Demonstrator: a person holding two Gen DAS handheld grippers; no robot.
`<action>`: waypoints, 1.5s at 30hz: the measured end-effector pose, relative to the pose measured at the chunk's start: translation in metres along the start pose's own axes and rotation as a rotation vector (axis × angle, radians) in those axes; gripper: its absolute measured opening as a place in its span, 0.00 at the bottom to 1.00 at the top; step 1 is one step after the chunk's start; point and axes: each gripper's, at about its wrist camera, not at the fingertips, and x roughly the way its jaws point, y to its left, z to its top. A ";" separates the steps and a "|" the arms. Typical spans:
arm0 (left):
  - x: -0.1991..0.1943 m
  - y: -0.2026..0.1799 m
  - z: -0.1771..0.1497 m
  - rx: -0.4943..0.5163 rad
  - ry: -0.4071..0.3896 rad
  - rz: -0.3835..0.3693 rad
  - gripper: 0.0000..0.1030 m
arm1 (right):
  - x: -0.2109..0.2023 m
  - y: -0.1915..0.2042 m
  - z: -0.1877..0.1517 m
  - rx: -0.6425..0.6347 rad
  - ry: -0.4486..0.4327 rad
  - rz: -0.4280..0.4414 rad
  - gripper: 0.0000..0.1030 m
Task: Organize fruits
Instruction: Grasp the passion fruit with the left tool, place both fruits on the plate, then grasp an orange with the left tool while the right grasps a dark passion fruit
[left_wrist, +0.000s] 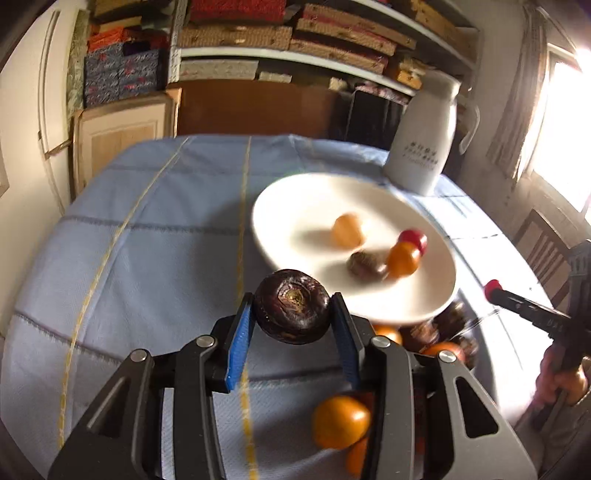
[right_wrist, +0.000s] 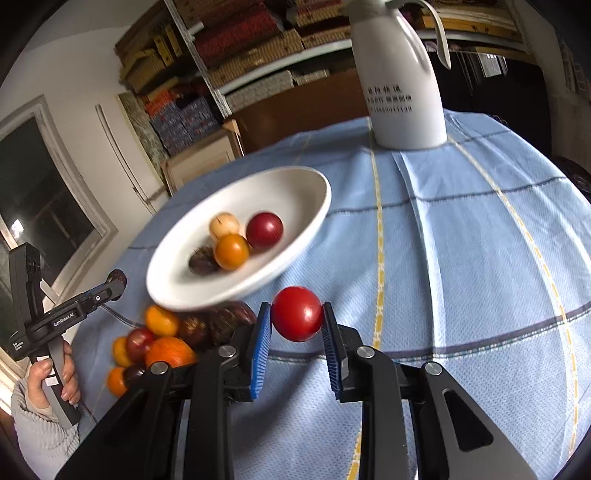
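My left gripper (left_wrist: 293, 314) is shut on a dark brown round fruit (left_wrist: 292, 311), held above the blue cloth near the white plate (left_wrist: 295, 199). My right gripper (right_wrist: 297, 319) is shut on a red fruit (right_wrist: 297, 314), held just in front of the plate (right_wrist: 280, 184). The plate holds a pale yellow fruit (right_wrist: 224, 224), a red fruit (right_wrist: 264, 229), an orange fruit (right_wrist: 231, 252) and a dark fruit (right_wrist: 202, 260). A pile of several orange, red and dark fruits (right_wrist: 162, 343) lies on the cloth beside the plate; it also shows in the left wrist view (left_wrist: 340, 421).
A tall white thermos jug (right_wrist: 400, 81) stands at the table's far edge, behind the plate. The table is covered with a blue checked cloth (right_wrist: 461, 258). Shelves with stacked boxes (left_wrist: 280, 37) and a wooden chair (left_wrist: 543, 247) stand beyond the table.
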 end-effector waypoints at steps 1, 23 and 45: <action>0.001 -0.006 0.005 0.012 -0.001 -0.006 0.39 | 0.001 0.003 0.007 0.001 -0.004 0.011 0.27; 0.046 -0.025 0.021 0.051 0.030 0.063 0.87 | 0.038 0.022 0.040 0.015 0.031 0.059 0.52; 0.048 -0.036 -0.026 0.162 0.143 0.066 0.91 | 0.031 0.026 -0.001 -0.024 0.118 0.040 0.60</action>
